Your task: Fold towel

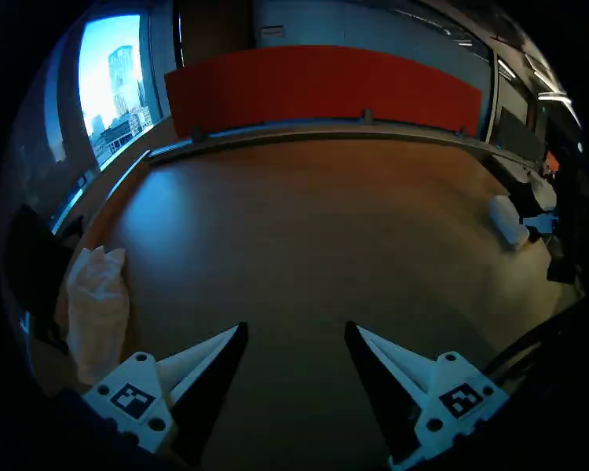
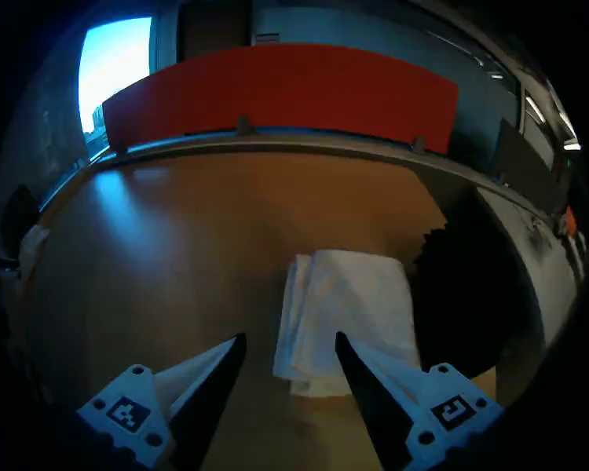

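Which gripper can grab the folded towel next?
Probably the right: the right gripper is open with the folded towel lying just past its fingertips, while the left gripper points at open wooden table.

A white towel (image 2: 345, 314) lies flat on a brown wooden table (image 2: 177, 235), folded into a tidy rectangle several layers thick. Its long sides run from near to far. The stacked layer edges show along its left side and near end, where the lower layers stick out slightly. Its top is smooth. It sits close to the table's right edge. In the left gripper view the towel (image 1: 508, 221) is a small white shape at the table's right edge.
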Tool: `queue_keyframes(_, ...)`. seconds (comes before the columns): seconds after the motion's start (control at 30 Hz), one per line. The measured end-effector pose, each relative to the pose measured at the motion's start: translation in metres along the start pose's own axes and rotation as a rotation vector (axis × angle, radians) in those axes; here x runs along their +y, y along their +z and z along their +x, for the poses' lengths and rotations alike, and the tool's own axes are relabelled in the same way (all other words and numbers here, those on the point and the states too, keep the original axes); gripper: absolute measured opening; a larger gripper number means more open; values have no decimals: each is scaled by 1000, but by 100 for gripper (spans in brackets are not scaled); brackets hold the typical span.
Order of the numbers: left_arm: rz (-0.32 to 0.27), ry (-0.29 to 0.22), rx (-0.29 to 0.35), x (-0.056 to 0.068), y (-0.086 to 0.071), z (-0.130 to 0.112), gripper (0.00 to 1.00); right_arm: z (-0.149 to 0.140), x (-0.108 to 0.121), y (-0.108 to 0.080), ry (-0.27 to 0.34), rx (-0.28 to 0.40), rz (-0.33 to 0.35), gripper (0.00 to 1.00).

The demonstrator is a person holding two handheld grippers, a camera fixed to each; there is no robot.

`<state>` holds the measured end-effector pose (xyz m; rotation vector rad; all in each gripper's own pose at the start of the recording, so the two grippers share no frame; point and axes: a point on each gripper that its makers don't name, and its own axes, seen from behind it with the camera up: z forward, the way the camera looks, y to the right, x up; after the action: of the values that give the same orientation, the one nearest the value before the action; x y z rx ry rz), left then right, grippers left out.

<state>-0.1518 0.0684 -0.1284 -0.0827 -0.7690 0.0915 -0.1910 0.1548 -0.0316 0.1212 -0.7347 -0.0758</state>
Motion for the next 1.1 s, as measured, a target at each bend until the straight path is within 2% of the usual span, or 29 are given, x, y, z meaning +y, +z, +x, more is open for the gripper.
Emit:
queue_keyframes(0.2,-6,-10,6,-2,1,3,91,8,-7,-5,20,32,0,87)
queue_keyframes(0.3,-7,-11,9,-3,1,4,91,21,-9,-9,20,73,-9,87)
queue_keyframes(0.6,-14,-5,34,-6,2,16,91,65,-19,-26,21,204,-11,87)
queue_keyframes(0.97,-7,-2,73,-12,3,28,91,125,-28,-52,16,411,-50,87)
queue_keyframes(1.1,-4,1,84,-14,3,31,91,142,-25,-58,12,470,-90,88)
